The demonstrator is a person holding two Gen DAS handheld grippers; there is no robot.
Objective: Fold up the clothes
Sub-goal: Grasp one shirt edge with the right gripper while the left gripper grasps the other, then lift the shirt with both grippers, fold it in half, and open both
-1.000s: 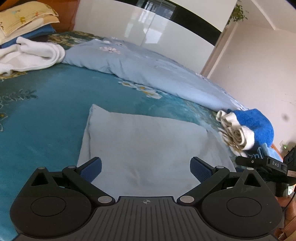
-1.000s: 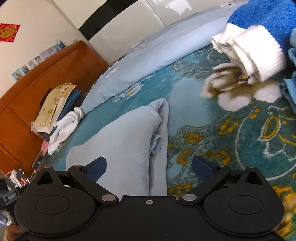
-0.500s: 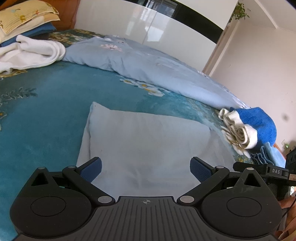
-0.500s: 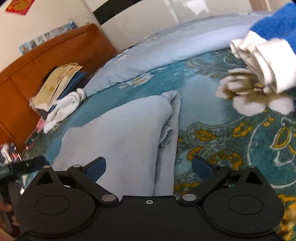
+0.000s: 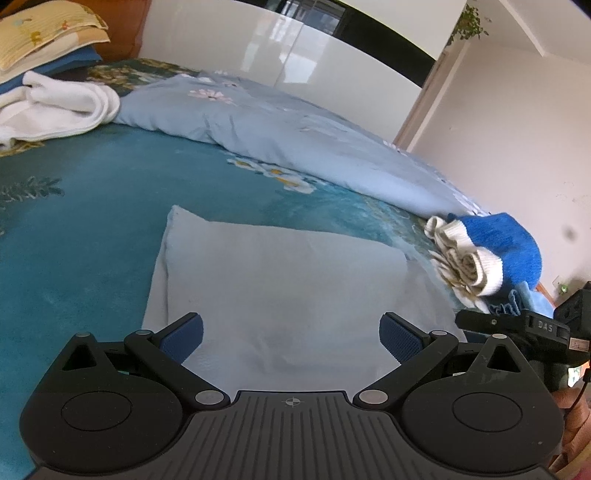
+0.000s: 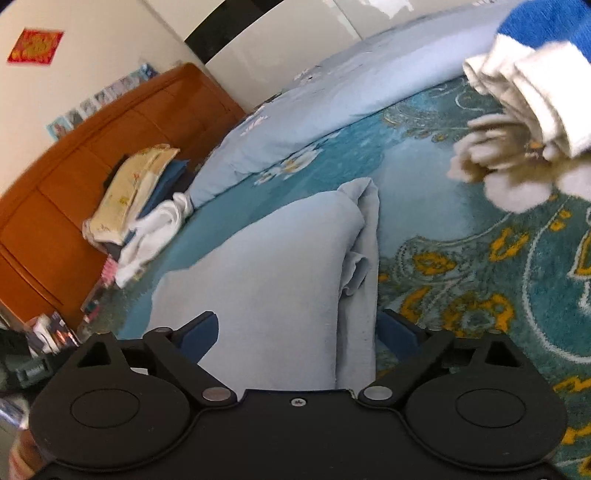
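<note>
The folded pale-blue cloth (image 5: 288, 295) lies flat on the bed (image 5: 74, 229). Left tongs (image 5: 291, 336) stand apart above its near edge – nothing clamped. Only the left view shows the plant (image 5: 469, 26) at top right. Right tongs (image 6: 295, 332) have just been closing w/ the cloth's bunched right edge (image 6: 354, 288) between them; pads not pressing yet. Only this view shows the wooden headboard (image 6: 74, 177). The blue-white towel (image 6: 535, 66) is blurred, cut off.

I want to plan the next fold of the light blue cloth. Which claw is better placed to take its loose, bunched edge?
The right claw, probably. The bunched edge of the light blue cloth lies between its pads, which have just been closing. The left claw is open over the cloth's flat middle.
</note>
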